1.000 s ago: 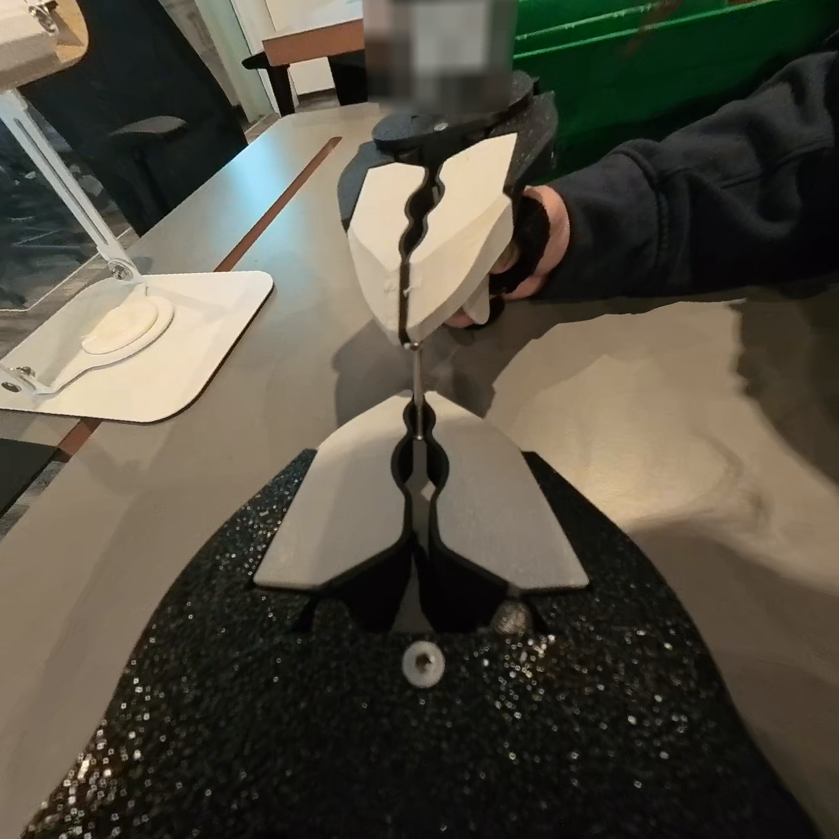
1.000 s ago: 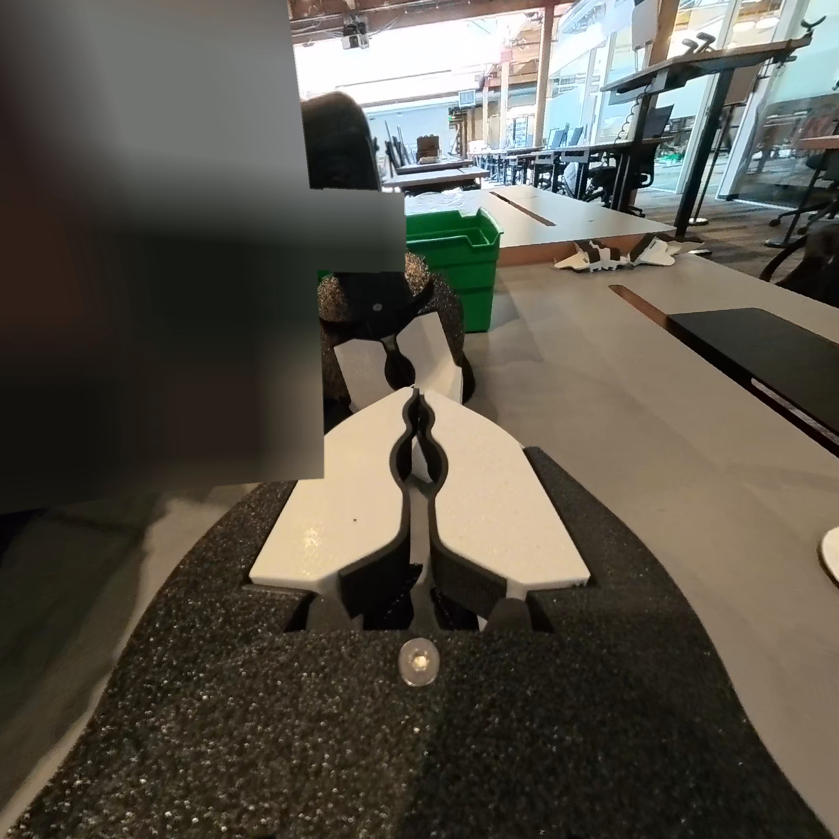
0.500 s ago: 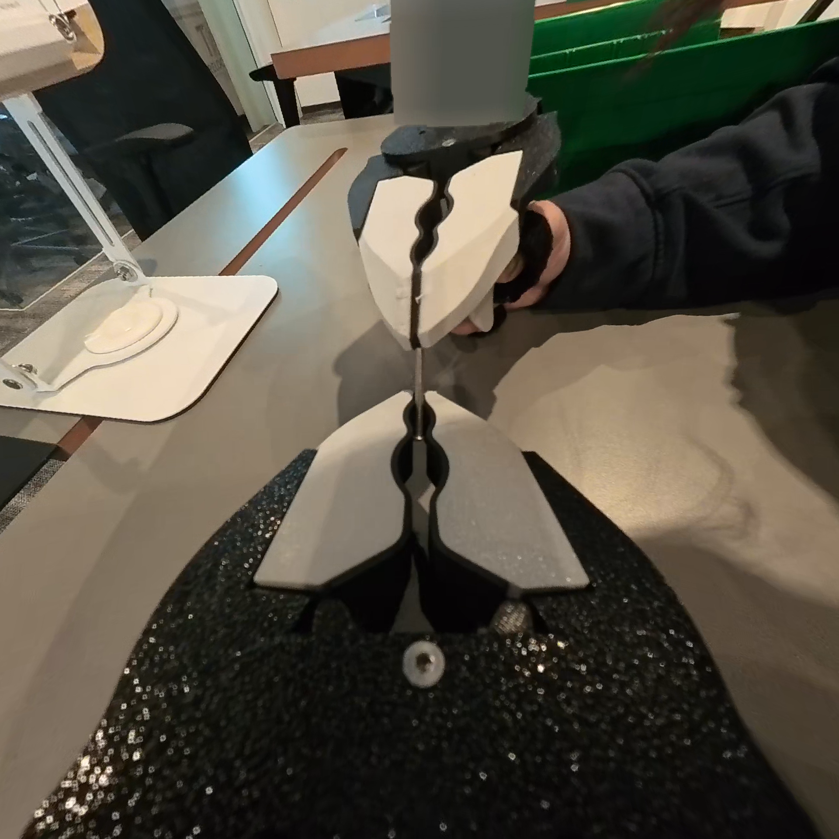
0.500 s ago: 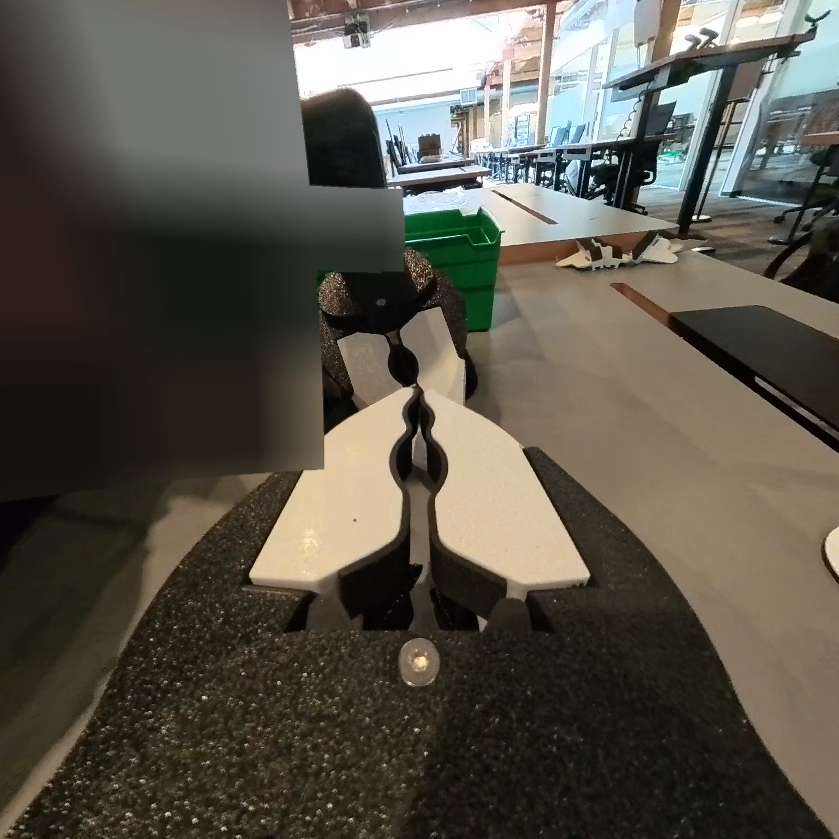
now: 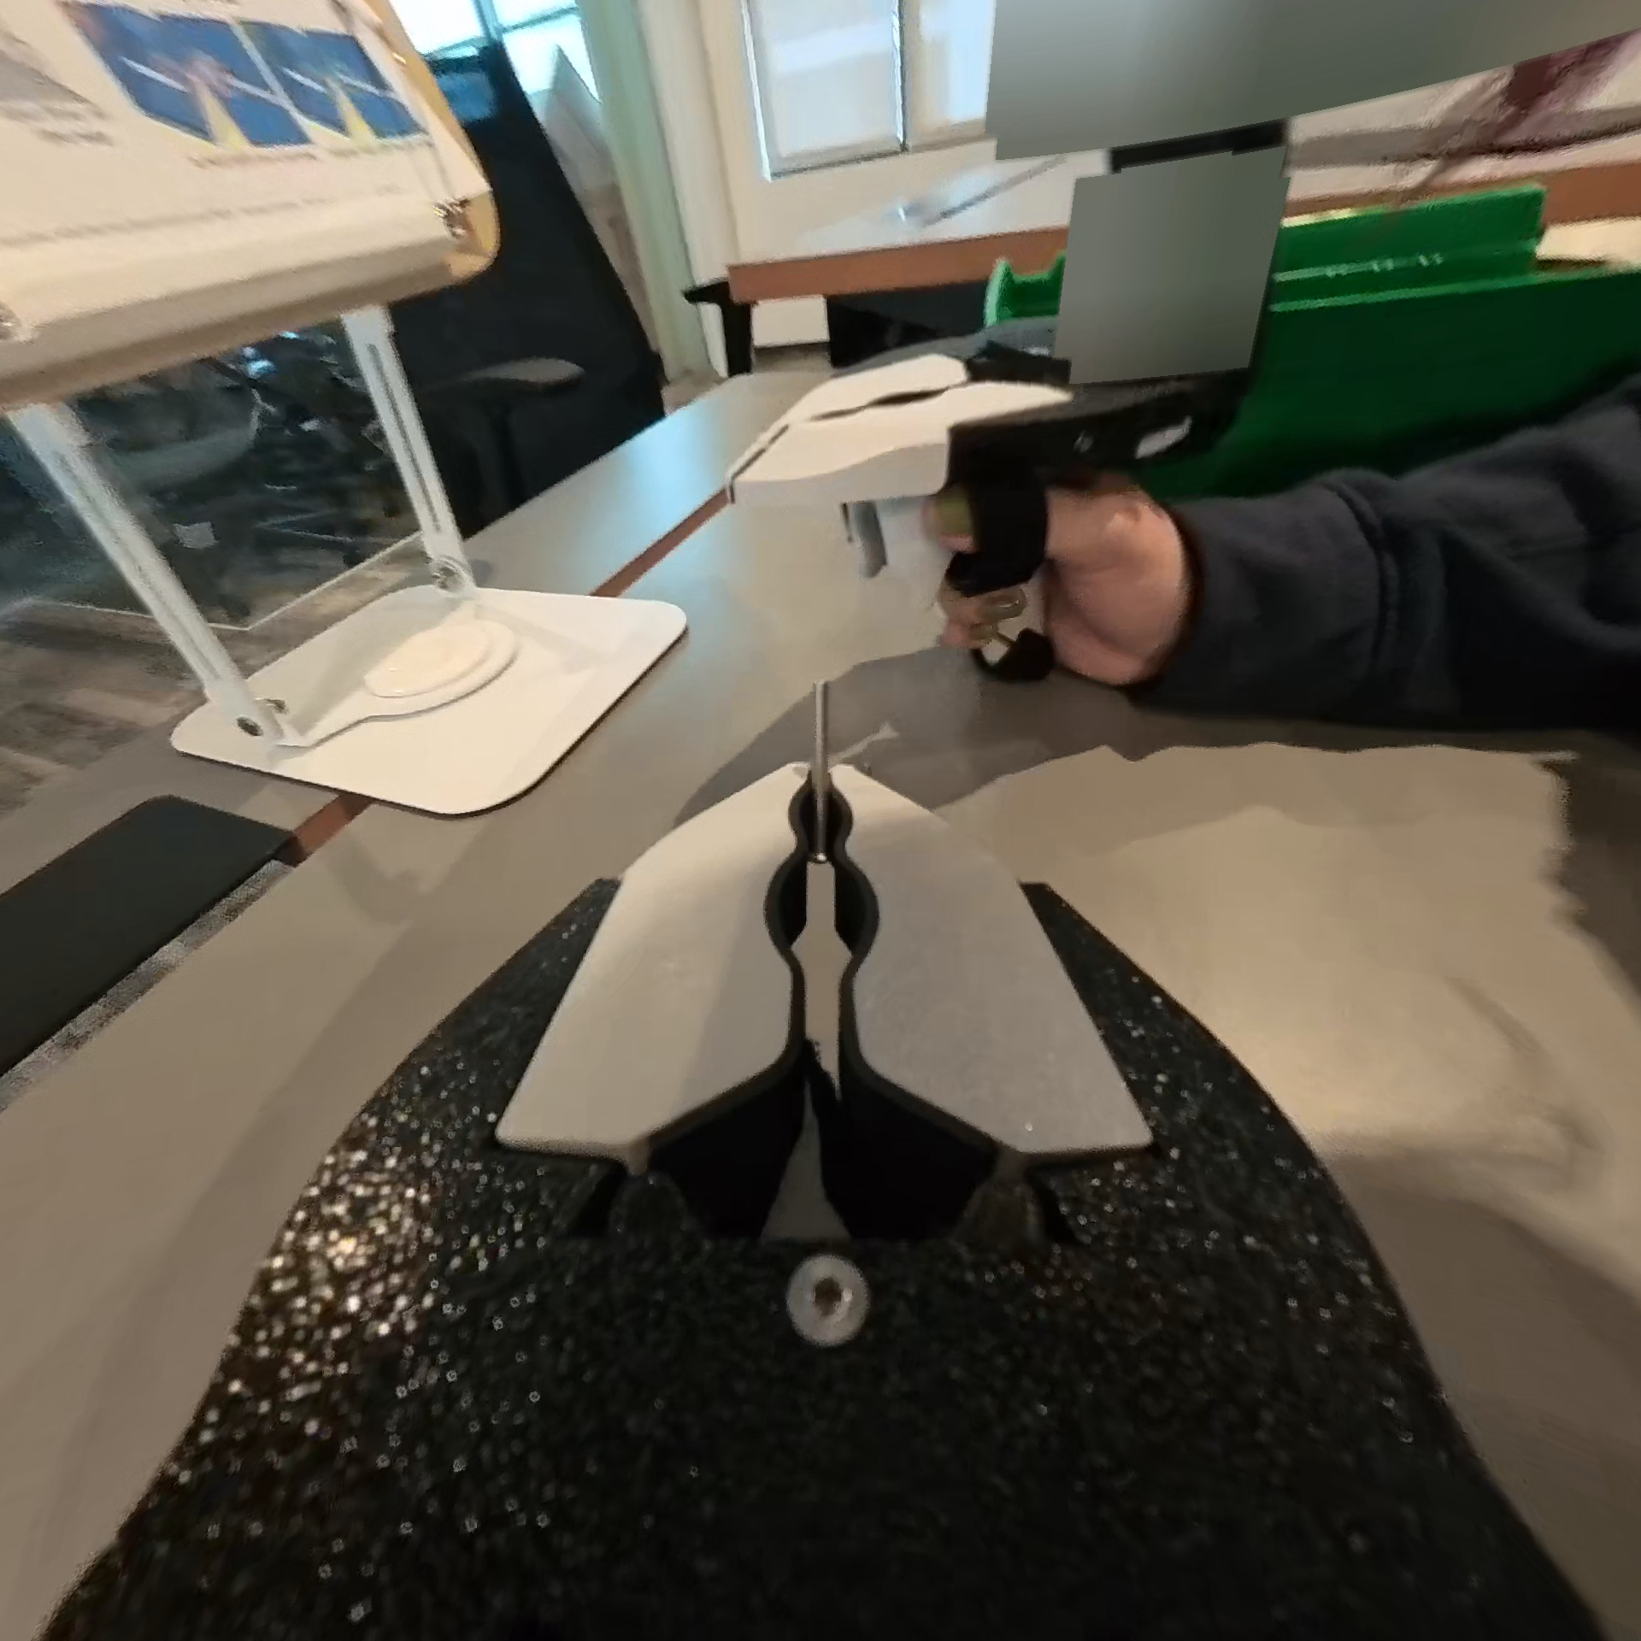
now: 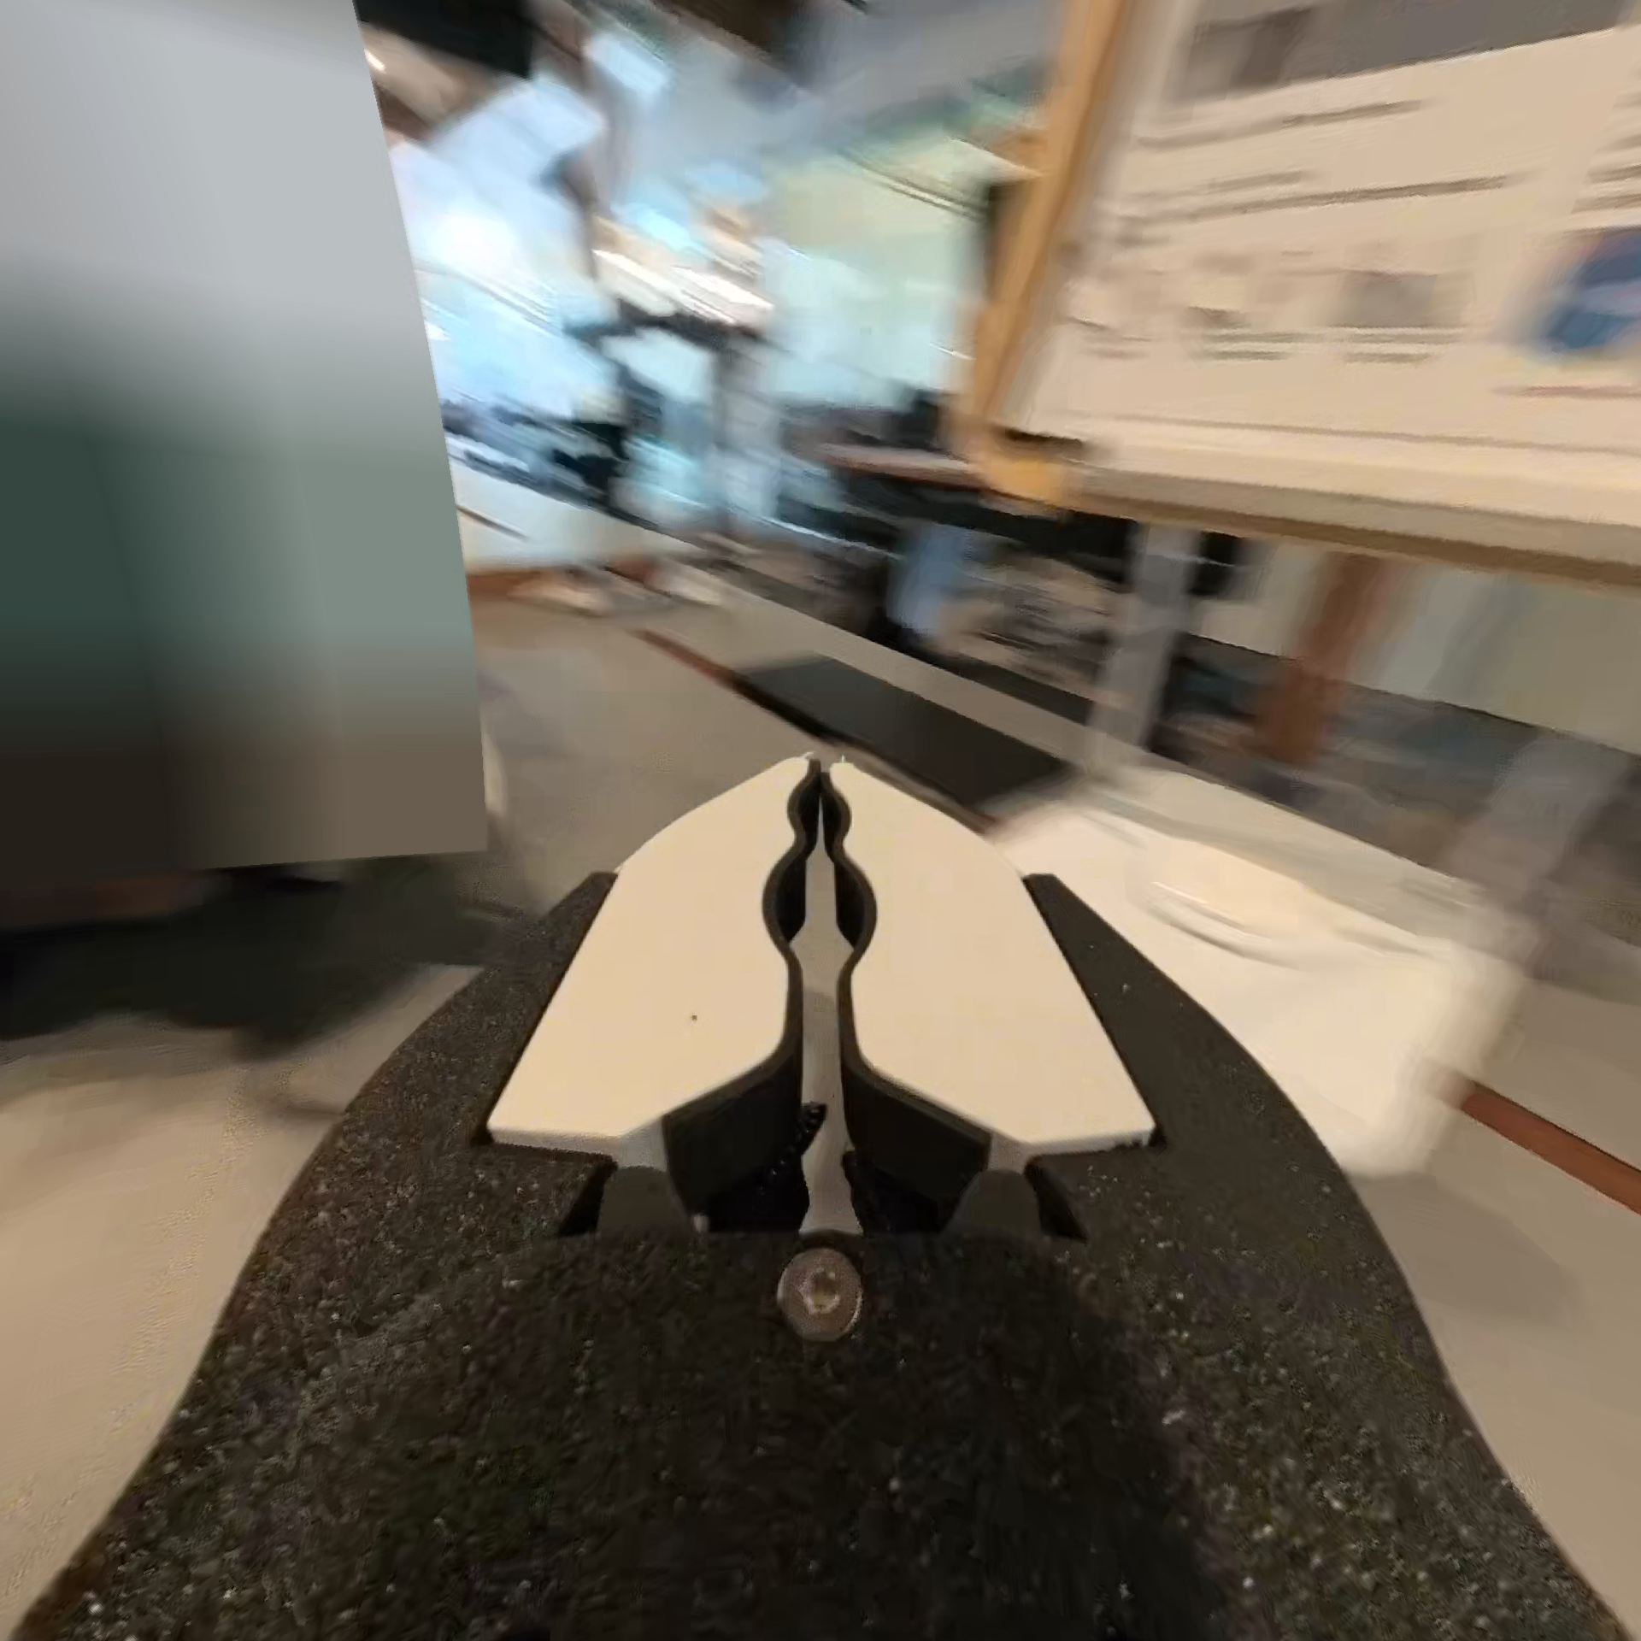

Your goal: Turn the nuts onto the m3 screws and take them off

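Note:
My left gripper (image 5: 821, 774) is shut on a thin metal screw (image 5: 821, 737). The screw sticks out forward past the fingertips, over the grey table (image 5: 444, 888). My right gripper (image 5: 737, 484) is farther back and higher in the left wrist view. It is turned sideways, points left and is clear of the screw. A person's hand (image 5: 1101, 586) holds it. In the right wrist view the right gripper (image 6: 821, 762) is shut with its fingers (image 6: 710, 959) together. The picture is blurred and I see nothing between them.
A white stand base (image 5: 426, 701) with a tilted sign board (image 5: 178, 133) stands at the left. A black mat (image 5: 115, 906) lies at the left edge. A green bin (image 5: 1421, 293) is at the back right. The mat (image 6: 897, 728) also shows in the right wrist view. Left tips to right tips: about 10 cm.
My right gripper, which was shut at the screw's far end, has come off it, risen and swung sideways to the left. My left gripper keeps hold of the screw.

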Demonstrator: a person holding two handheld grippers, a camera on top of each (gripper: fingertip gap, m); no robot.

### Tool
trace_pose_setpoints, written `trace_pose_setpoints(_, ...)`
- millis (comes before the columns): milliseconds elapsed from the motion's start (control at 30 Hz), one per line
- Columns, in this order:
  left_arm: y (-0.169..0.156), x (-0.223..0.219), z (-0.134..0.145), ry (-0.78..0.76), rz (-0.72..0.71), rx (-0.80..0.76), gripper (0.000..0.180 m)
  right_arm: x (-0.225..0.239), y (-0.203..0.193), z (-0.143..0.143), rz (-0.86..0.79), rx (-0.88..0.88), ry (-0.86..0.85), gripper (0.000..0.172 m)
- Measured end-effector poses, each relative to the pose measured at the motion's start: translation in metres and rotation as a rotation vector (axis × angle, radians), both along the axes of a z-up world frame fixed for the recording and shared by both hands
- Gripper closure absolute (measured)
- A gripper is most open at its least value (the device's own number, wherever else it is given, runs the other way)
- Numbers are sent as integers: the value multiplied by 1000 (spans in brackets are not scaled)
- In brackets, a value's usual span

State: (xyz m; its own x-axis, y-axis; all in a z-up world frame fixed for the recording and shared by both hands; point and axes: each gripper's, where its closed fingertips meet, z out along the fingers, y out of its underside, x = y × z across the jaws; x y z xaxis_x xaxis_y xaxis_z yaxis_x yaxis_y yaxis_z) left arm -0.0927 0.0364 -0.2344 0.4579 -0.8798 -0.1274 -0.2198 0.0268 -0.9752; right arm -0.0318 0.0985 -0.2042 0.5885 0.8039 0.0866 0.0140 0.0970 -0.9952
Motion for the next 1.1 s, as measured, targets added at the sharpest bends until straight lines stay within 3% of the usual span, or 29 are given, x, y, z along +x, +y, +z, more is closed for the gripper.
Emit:
trace_pose_setpoints(200, 1, -2, 2, -23, 1, -12, 180, 25, 11, -26, -188, -32, -238, 172)
trace_pose_setpoints(333, 1, -1, 2, -20, -5, -14, 180, 20, -5, -62, -168, -121, -476, 171)
trace_pose_setpoints(433, 1, -1, 1, -16, -8, -17, 180, 15, -19, -76, -113, -263, -498, 170)
trace_pose_setpoints(567, 0, 1, -1, -3, -13, -19, 180, 16, -23, -99, -104, -395, -601, 156)
trace_pose_setpoints(1100, 0, 2, -3, 8, -23, -27, 180, 14, -26, -106, -57, -470, -612, 162)
